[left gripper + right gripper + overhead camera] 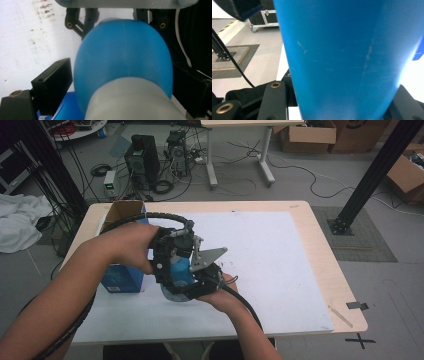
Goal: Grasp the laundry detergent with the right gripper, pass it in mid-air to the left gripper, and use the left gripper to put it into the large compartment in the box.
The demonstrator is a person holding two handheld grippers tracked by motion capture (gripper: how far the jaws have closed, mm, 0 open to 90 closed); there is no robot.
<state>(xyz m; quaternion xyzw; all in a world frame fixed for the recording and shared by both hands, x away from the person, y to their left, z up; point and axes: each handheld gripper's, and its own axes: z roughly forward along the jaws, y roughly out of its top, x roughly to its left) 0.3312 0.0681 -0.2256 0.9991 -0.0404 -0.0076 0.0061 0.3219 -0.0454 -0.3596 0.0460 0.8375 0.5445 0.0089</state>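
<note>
The right gripper (192, 287) pinches the blue bottle's (179, 270) body, its white cap (130, 100) lying between the left gripper's (172, 262) still-spread jaws.

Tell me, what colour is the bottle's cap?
White, on the blue bottle; cap shows best in the left gripper view.

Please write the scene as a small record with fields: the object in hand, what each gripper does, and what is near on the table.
object in hand: blue bottle with a white cap
right gripper: shut on the blue bottle, body between its jaws
left gripper: at the cap end, jaws on either side of the cap; contact of the pads cannot be told
surface: white sheet on a wooden table
near object: blue box, open at the top, left of the grippers
</note>
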